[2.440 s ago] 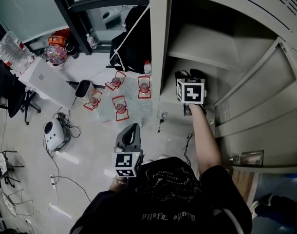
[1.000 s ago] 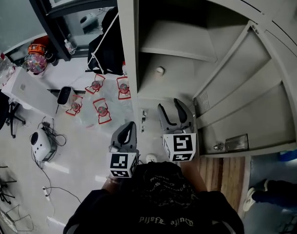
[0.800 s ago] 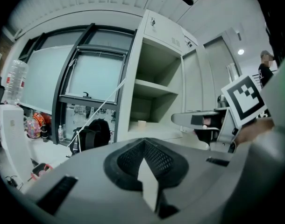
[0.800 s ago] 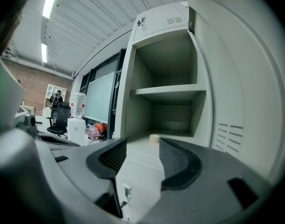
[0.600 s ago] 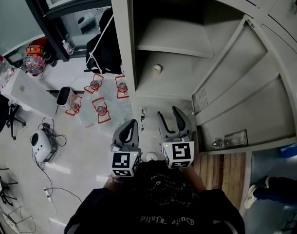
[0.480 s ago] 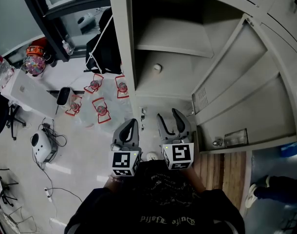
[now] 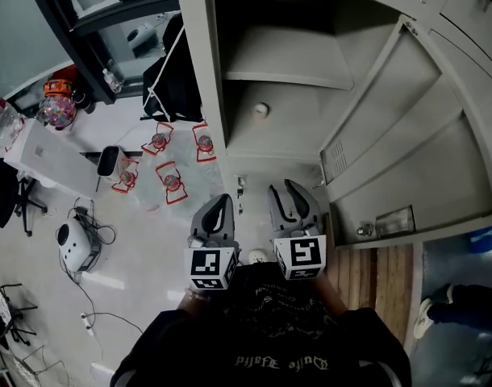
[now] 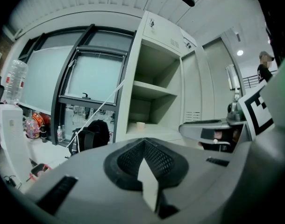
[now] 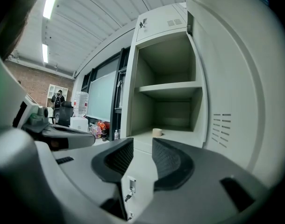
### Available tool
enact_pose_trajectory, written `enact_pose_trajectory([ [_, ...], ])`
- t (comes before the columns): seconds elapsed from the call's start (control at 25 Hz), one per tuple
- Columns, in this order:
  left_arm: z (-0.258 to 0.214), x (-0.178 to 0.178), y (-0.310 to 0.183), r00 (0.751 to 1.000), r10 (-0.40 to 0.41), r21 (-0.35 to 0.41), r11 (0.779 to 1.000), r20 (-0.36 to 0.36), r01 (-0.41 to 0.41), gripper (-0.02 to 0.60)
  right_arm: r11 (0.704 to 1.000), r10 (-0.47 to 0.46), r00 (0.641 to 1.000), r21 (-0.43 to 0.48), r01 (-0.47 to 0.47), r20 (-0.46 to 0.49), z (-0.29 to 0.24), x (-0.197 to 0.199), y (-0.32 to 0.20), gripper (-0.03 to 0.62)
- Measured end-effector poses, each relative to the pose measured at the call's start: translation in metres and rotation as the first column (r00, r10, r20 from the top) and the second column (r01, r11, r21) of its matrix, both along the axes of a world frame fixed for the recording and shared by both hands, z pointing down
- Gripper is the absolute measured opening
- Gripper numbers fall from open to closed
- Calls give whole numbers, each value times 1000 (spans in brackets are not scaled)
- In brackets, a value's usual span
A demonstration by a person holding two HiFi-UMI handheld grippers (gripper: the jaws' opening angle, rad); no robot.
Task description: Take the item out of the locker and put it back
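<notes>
The item, a small round beige roll [image 7: 261, 110], lies on the lower shelf of the open grey locker [image 7: 196, 95]; it also shows small in the left gripper view [image 8: 140, 124] and the right gripper view [image 9: 157, 132]. Both grippers are held close to my body, well short of the locker. My left gripper [image 7: 221, 200] is shut, its jaws meeting with nothing in them [image 8: 144, 143]. My right gripper [image 7: 281, 186] has just been closing its jaws; a gap remains between them and nothing is in it [image 9: 141, 141].
The locker door [image 7: 407, 135] swings open to the right. An upper shelf [image 7: 286, 63] sits above the roll. A key hangs in the lower locker's lock [image 9: 129, 185]. On the floor at left lie several red-framed objects [image 7: 169, 184], a black bag [image 7: 169, 71] and a white device [image 7: 72, 244].
The right gripper has come out of the locker and back beside the left one, with the roll left on the shelf. Its jaws stand narrower than half a second ago. The left gripper barely moved.
</notes>
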State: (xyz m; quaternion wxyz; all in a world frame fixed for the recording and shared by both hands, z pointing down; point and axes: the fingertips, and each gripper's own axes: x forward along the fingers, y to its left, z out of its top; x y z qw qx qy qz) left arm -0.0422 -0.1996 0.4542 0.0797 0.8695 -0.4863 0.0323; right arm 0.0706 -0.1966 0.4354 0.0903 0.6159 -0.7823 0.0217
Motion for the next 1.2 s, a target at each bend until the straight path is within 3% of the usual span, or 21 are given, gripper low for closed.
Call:
enact_pose_trajectory([
  [0.44,-4,2,1,1000,8,16,1000,-17,-7,6,1000,-10,999,-14,10,35,2,-2,5,11],
  [1.2,-2,13,3,1000,17,20,1000,-10,-17,6,1000,13,1000,5,-13,-18,1,8,6,5],
])
